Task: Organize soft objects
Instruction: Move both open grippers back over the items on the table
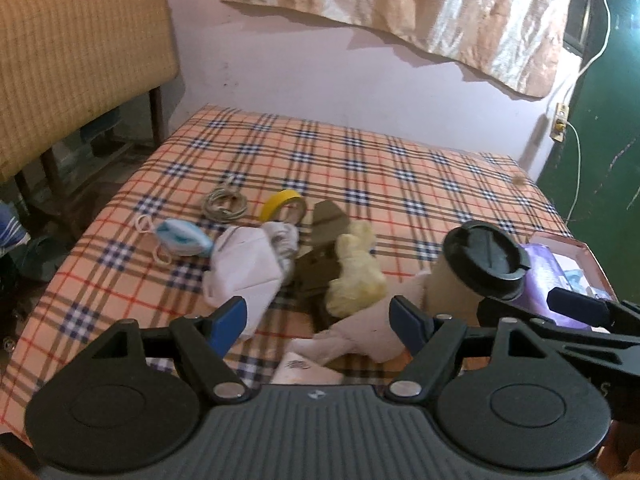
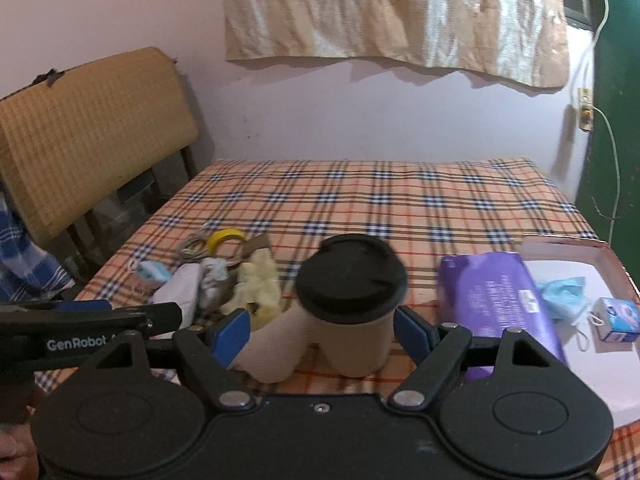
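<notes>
On the plaid bed lies a pile of soft things: a yellow plush toy (image 1: 354, 276), a white mask (image 1: 244, 272), a blue mask (image 1: 182, 237), a white sock (image 1: 360, 340) and a grey cloth (image 1: 285, 238). My left gripper (image 1: 318, 322) is open and empty, low over the white sock and the plush toy. My right gripper (image 2: 322, 330) is open around a lidded paper cup (image 2: 352, 300), its pads beside the cup and not touching. A pink box (image 2: 576, 276) at the right holds a purple pack (image 2: 496, 304), a blue mask (image 2: 560, 292) and a small carton (image 2: 619, 319).
A yellow tape roll (image 1: 282, 205), a coiled cable (image 1: 225, 204) and an olive cardboard piece (image 1: 326, 220) lie in the pile. A wicker headboard (image 1: 76, 64) stands left of the bed. The wall is behind; a green door (image 1: 600, 120) is at the right.
</notes>
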